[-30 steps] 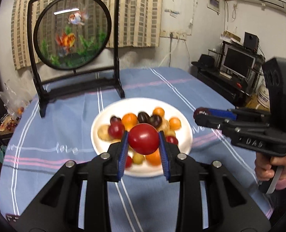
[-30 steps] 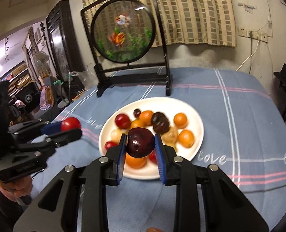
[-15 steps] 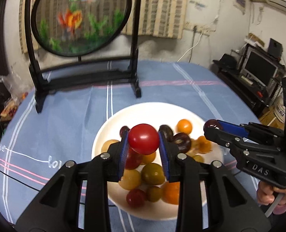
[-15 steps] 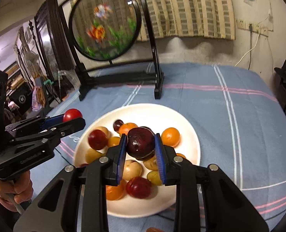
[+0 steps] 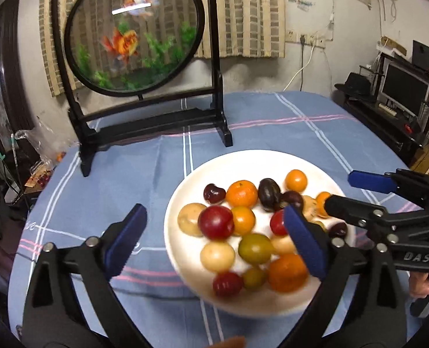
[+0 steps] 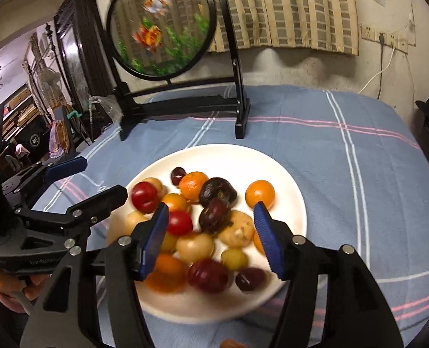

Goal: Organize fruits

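Note:
A white plate (image 5: 243, 159) (image 6: 229, 153) holds several small fruits: orange, yellow, red and dark ones. My left gripper (image 5: 214, 242) (image 6: 104, 178) hovers over the plate's left side. Its jaws are opening wide and grip nothing. A red tomato (image 5: 278, 221) (image 6: 179, 222) lies on the heap, clear of the pads. Over the plate's right side, my right gripper (image 6: 211, 211) (image 5: 339, 190) has its jaws opening too. A dark plum (image 6: 214, 216) (image 5: 292, 200) rests on the fruit pile in the gap between them, touched by neither pad.
A round goldfish screen (image 5: 133, 34) (image 6: 162, 26) on a black stand rises behind the plate. A blue checked cloth (image 5: 272, 121) covers the table. Cluttered shelves stand off its left edge, a monitor desk (image 5: 403, 92) off its right. A hand (image 5: 420, 287) holds the right gripper.
Both grippers went from shut to open. The red tomato left the left jaws and the dark plum left the right jaws; both now lie on the plate. Both grippers moved closer over the plate.

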`<state>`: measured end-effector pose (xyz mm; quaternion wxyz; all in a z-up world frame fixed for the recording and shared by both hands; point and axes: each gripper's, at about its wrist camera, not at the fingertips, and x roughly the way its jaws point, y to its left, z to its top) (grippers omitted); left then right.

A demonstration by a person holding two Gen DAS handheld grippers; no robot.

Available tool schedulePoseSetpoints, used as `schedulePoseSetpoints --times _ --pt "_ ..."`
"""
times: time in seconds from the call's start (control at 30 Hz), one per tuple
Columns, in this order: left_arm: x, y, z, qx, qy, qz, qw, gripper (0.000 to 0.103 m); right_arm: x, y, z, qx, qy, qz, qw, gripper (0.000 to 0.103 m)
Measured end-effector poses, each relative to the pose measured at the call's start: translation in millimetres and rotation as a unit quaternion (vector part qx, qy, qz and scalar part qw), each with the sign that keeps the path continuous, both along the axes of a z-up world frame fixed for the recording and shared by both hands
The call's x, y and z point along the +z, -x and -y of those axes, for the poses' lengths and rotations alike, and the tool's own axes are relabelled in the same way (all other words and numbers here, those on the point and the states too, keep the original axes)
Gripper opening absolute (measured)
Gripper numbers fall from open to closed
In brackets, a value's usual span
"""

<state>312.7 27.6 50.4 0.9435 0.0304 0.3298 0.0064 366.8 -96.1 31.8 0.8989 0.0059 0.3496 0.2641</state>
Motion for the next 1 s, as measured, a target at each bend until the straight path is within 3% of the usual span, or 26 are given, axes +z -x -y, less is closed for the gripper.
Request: schedulePoseSetpoints --times 0.03,0.13,0.47,0.7,1.0 --pt "4.3 10.2 0.7 0.001 -0.001 0.006 1.0 0.1 4.8 14.1 2.9 0.001 0.006 0.007 1.0 0.07" --pt "14.2 49.2 5.1 0.007 -0.006 0.011 0.9999 0.101 11.7 50.8 8.6 0.001 0.027 0.027 0.999 0.102" --pt "6.4 148.2 8.5 0.02 0.017 0.008 0.9996 0.101 6.8 155.6 30.6 0.014 0.033 0.043 0.998 0.102" --pt "4.1 193.3 10.7 0.021 0.024 0.013 0.9994 0.101 0.5 192.2 39.3 0.007 0.03 0.042 0.999 0.102" --pt "4.5 221.7 15.0 0.019 0.016 0.017 0.9995 0.101 5.3 218.0 40.9 0.007 0.033 0.054 0.998 0.102"
